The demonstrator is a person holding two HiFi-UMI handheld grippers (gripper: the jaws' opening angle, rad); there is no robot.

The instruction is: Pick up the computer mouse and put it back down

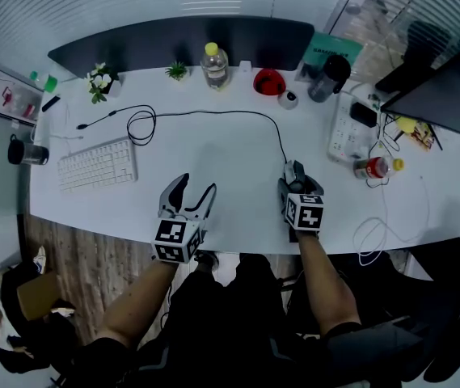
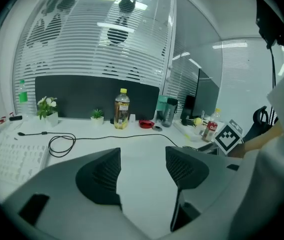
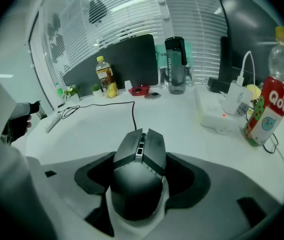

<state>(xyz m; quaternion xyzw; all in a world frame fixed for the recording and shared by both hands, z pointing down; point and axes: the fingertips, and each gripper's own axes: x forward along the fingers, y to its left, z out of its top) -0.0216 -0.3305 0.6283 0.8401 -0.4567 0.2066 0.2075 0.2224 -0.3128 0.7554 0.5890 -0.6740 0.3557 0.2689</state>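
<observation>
The dark grey computer mouse [image 3: 139, 169] sits between the jaws of my right gripper [image 3: 142, 178], and the black pads press on its two sides. It is low over the white desk [image 1: 230, 156], near the front edge; I cannot tell whether it touches the top. In the head view the mouse [image 1: 293, 170] shows just beyond the right gripper [image 1: 294, 176], and its black cable [image 1: 213, 113] runs back and left across the desk. My left gripper [image 1: 196, 187] is open over bare desk to the left, with nothing between its fingers [image 2: 104, 176].
A white keyboard [image 1: 98, 163] lies at the left. Along the back stand a yellow-capped bottle [image 1: 215, 65], a red dish [image 1: 269, 82] and a dark flask [image 1: 329, 77]. A white power strip [image 1: 345, 132] and a red bottle [image 1: 373, 167] lie at the right.
</observation>
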